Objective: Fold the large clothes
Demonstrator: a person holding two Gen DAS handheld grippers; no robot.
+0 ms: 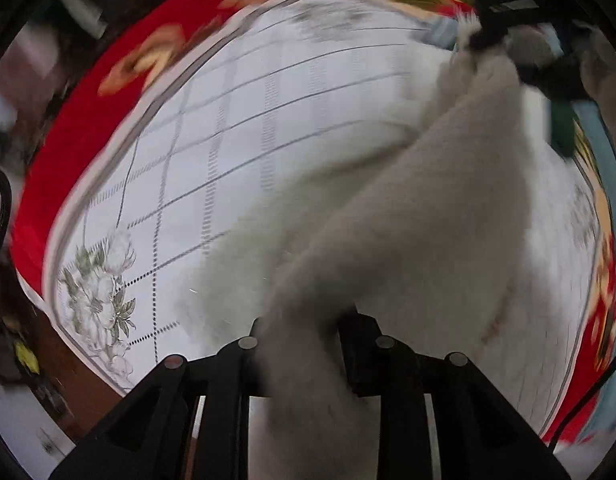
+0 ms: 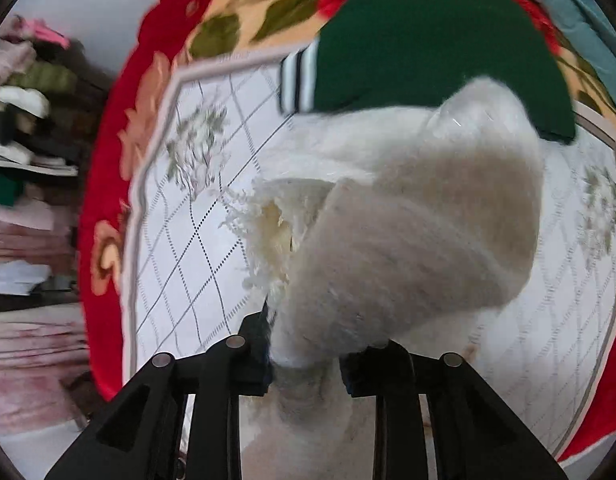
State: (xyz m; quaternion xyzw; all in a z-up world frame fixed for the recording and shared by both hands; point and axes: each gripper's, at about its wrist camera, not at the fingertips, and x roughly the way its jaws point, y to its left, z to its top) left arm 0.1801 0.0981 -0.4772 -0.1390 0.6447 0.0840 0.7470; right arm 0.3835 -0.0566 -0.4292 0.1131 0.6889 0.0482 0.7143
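Item: white fluffy garment (image 1: 408,220), pinched in my left gripper (image 1: 303,344) and right gripper (image 2: 305,354); long axis spans between them.

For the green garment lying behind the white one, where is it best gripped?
Grip the green garment at its striped cuff, coming from the left: that end lies free on the blanket, while the white fleece covers its near edge.

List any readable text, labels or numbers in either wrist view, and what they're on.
None readable in either view.
White fluffy garment: no tag or print showing.
Green garment: only white and dark stripes on its cuff.
Quilted white cover: flower and grid pattern, no lettering.
Both views motion-blurred.
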